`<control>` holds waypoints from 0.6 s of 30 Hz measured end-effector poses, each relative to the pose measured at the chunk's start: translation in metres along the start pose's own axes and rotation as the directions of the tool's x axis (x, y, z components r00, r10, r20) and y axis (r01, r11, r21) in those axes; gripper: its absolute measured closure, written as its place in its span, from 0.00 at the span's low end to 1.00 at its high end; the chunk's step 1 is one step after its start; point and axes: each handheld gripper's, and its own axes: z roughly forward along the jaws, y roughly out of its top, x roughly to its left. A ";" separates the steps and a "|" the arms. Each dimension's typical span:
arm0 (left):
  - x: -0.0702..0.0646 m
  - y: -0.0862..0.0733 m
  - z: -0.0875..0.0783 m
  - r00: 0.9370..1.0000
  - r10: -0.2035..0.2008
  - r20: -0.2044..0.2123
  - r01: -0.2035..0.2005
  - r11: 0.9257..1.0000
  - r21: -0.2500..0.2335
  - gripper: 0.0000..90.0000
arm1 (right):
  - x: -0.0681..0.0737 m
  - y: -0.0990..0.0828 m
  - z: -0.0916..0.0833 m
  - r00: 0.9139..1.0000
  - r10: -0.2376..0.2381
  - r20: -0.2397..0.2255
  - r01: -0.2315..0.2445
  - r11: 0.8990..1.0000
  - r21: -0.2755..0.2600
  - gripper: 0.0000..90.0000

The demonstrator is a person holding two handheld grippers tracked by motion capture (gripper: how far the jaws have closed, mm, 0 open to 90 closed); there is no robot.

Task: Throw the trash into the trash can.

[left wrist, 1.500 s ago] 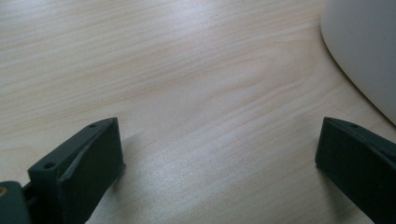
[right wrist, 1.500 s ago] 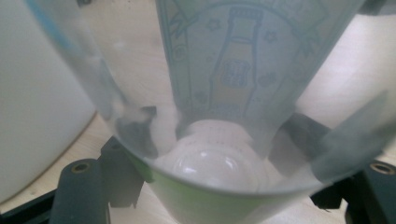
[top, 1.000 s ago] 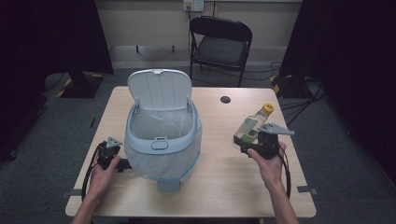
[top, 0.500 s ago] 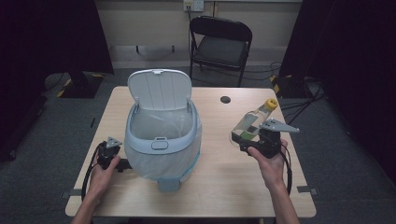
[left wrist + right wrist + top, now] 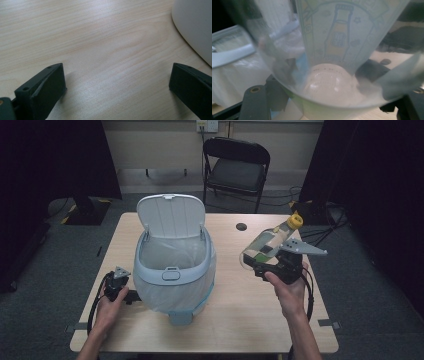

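Observation:
A clear plastic bottle (image 5: 267, 243) with a yellow cap and a printed label hangs tilted above the table's right side, its base toward the bin. My right gripper (image 5: 260, 265) is shut on the bottle's lower part; close up, the bottle (image 5: 337, 50) lies between the black jaws. A pale blue bin (image 5: 172, 265) with a white liner stands at mid-table, lid (image 5: 171, 215) raised. My left gripper (image 5: 131, 296) rests open on the wood beside the bin's left side, nothing between its jaws (image 5: 115, 92); the bin's wall (image 5: 195, 27) curves in at the right.
The wooden table (image 5: 235, 320) has a small dark round hole (image 5: 242, 226) behind the bin. A black folding chair (image 5: 235, 170) stands past the far edge. Cables lie on the floor at the right.
My right gripper has lifted the bottle off the table and tipped it, cap rising toward the upper right. The left gripper has stayed in place.

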 end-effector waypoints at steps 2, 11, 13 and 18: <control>0.000 0.000 0.000 1.000 0.000 0.000 0.000 1.000 0.000 0.00 | 0.003 0.009 -0.001 1.000 -0.017 -0.006 0.017 1.000 -0.009 0.31; 0.000 0.000 0.000 1.000 0.000 0.000 0.000 1.000 0.000 0.00 | 0.012 0.032 -0.008 0.999 -0.040 -0.022 0.039 0.998 -0.057 0.31; 0.000 0.000 0.000 1.000 0.000 0.000 0.000 1.000 0.000 0.00 | 0.014 0.037 -0.008 0.999 -0.044 -0.030 0.042 0.997 -0.069 0.31; 0.000 0.000 0.000 1.000 0.000 0.000 0.000 1.000 0.000 0.00 | 0.021 0.052 -0.009 0.996 -0.060 -0.058 0.054 0.994 -0.096 0.31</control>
